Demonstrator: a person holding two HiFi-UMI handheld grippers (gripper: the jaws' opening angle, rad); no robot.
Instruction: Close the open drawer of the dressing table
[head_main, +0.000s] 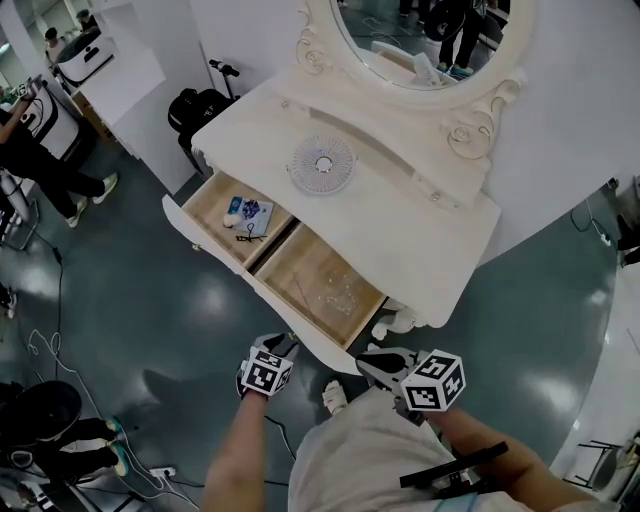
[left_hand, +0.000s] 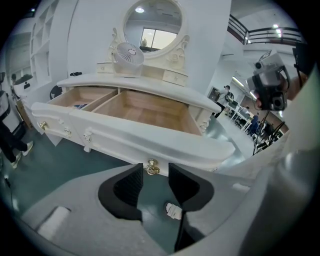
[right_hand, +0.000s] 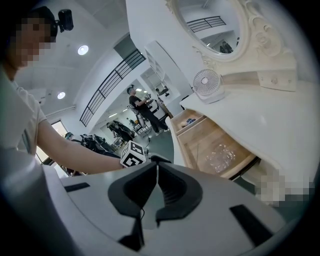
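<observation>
fan (head_main: 322, 164) on dressing table (head_main: 420, 235), above drawer (head_main: 318, 288)

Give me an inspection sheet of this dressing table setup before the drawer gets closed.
Surface: white dressing table top, bare but for a small fan.
Job's things: drawer pulled out; left compartment holds a blue packet, right one clear plastic.
Clutter: nothing seen beyond the fan.
Grippers: left gripper open, brass knob lined up between its jaw tips; right gripper shut, empty.
Cables: cables on the floor left of the table.
Surroundings: oval mirror above; a person standing at left.
</observation>
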